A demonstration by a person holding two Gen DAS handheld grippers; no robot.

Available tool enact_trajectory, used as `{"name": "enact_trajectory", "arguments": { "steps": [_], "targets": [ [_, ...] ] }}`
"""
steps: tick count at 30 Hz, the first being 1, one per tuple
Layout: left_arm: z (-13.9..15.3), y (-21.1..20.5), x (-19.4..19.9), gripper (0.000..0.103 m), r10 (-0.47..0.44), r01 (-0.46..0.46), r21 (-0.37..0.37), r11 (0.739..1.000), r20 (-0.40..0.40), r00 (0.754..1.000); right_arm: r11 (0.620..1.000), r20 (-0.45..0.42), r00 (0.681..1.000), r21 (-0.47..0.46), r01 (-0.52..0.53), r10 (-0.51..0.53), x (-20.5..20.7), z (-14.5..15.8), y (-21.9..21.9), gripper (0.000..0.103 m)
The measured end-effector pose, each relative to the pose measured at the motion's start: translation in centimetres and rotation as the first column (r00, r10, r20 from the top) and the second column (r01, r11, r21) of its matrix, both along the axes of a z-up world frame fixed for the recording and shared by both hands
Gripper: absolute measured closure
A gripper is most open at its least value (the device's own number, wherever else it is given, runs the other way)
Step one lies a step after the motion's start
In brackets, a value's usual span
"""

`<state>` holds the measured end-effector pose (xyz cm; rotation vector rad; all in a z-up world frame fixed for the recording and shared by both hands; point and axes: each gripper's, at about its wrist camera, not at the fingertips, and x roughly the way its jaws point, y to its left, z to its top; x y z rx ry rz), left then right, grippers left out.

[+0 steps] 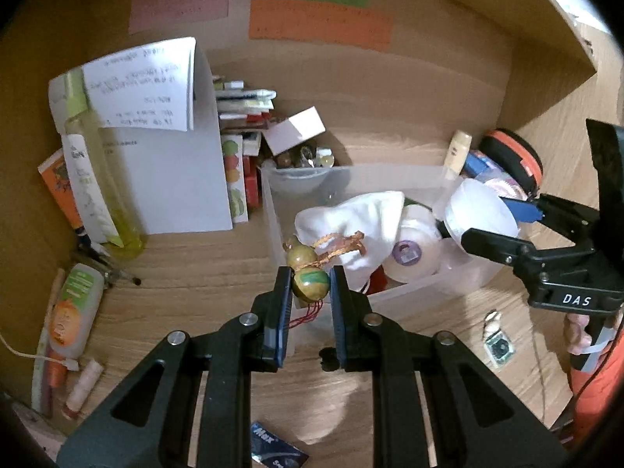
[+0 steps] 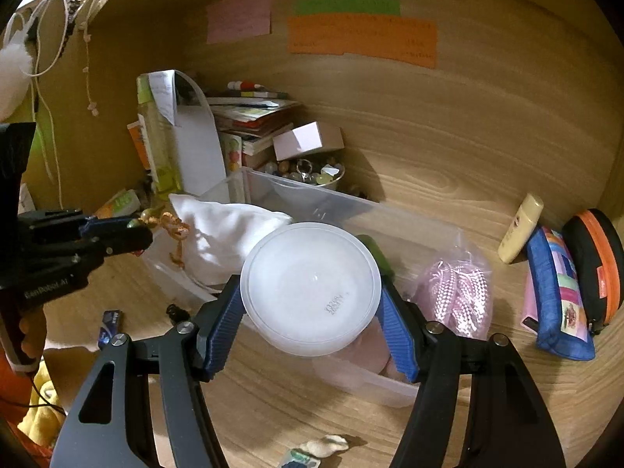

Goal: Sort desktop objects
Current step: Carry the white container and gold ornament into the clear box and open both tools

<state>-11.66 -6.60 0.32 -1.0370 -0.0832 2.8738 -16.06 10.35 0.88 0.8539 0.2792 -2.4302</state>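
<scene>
Left gripper [image 1: 311, 286]: clamped on gourd charm [image 1: 308, 279], frame centre. Right gripper [image 2: 312, 312]: round white lid [image 2: 310, 286] held above clear bin [image 2: 390, 384], centre.

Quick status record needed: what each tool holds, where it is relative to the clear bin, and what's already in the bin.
left tool: shut on gourd charm, at the bin's near-left corner
right tool: shut on round white container, held over the bin
clear bin: on the wooden desk, open top
bin contents: white cloth pouch, pink item in plastic bag
outside bin: blue pencil case, right of bin
</scene>
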Motion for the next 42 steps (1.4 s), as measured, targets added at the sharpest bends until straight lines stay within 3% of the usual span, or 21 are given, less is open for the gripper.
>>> {"name": "enact_trajectory", "arguments": {
  "steps": [11,24,30,34,38,40,41,42],
  "targets": [
    [-0.9,1.3,-1.8,0.084,-0.036,0.037,-0.029,0.999,0.029,0.999,1.0,0.021,1.0,0.002,-0.013,0.013,-1.5,-1.1,-1.2,0.04],
    [-1.1,1.4,-2.6,0.084,-0.053,0.053,-0.004,0.999,0.029,0.998,0.997,-0.014,1.0,0.072,0.028,-0.027,-1.6,-2.2,-1.8,0.04],
    [-1.0,1.6,-2.4,0.073,-0.049,0.049,0.002,0.999,0.012,0.999,0.993,-0.057,0.997,0.102,0.051,-0.046,-1.4,-2.5,-2.1,0.038],
    [-0.9,1.8,-2.4,0.072,-0.045,0.045,-0.02,0.999,0.006,0.999,0.993,-0.065,0.997,0.103,0.058,-0.051,-1.4,-2.5,-2.0,0.038],
    [-0.8,1.8,-2.3,0.068,-0.049,0.049,-0.008,0.999,0.008,0.999,0.987,-0.122,0.99,0.135,0.084,-0.068,-0.9,-2.5,-2.2,0.03],
    [-0.7,1.9,-2.1,0.06,-0.057,0.057,-0.011,0.998,0.008,0.998,0.984,-0.156,0.985,0.152,0.094,-0.07,-0.5,-2.5,-2.3,0.028],
    [-0.6,2.1,-1.9,0.05,-0.052,0.052,-0.025,0.998,0.001,0.999,0.984,-0.161,0.985,0.154,0.094,-0.069,-0.5,-2.5,-2.3,0.028],
    [-0.5,2.2,-1.8,0.046,-0.05,0.05,-0.031,0.998,-0.006,0.999,0.983,-0.164,0.984,0.155,0.095,-0.069,-0.4,-2.4,-2.3,0.028]
  ]
}}
